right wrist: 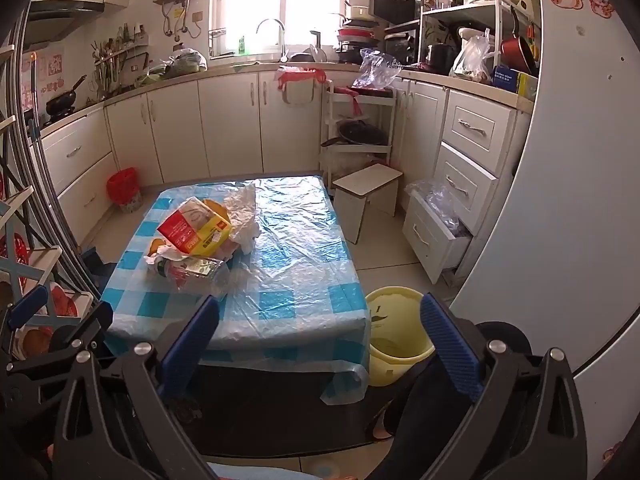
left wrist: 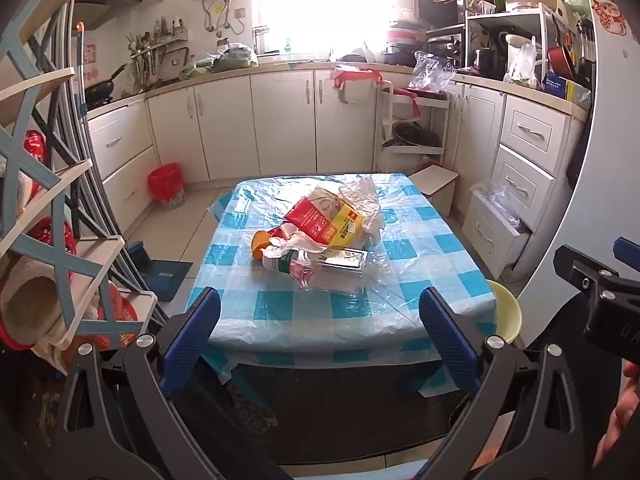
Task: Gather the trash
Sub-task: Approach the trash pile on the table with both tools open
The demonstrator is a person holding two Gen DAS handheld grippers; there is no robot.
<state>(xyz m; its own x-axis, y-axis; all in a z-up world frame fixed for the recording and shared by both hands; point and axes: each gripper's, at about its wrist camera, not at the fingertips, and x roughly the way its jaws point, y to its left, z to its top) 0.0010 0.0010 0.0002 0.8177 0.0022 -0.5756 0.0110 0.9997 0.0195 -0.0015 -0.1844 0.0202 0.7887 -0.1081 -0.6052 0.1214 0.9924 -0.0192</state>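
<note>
Your left gripper (left wrist: 320,312) hangs with its blue jaws spread wide and nothing between them, pitched down toward the low table (left wrist: 460,248) ahead of it. Your right gripper (right wrist: 320,320) is the same: jaws wide apart, empty, aimed down at the table's near edge.

The trash sits in one heap just ahead of the left gripper, nearly centred between its jaws, which makes that hand the natural one to lead. Nearest you lies a crushed clear plastic bottle (left wrist: 324,266) on its side. Behind it a red and yellow carton (left wrist: 324,220) leans tilted over an orange wrapper (left wrist: 260,242), and a crumpled white plastic bag (left wrist: 362,200) rests against the carton's far side. From the right gripper the same heap (right wrist: 196,240) lies ahead and off to the left.

The yellow bin (right wrist: 396,332) stands on the floor just beside the table's near right corner, close below and between the right gripper's jaws. It is probably placed there so each piece needs only a short carry. A red basket (left wrist: 166,186) stands far ahead and left by the cabinets, well apart.

Nothing is collected yet, I judge; the bottle looks the easiest first pick.
</note>
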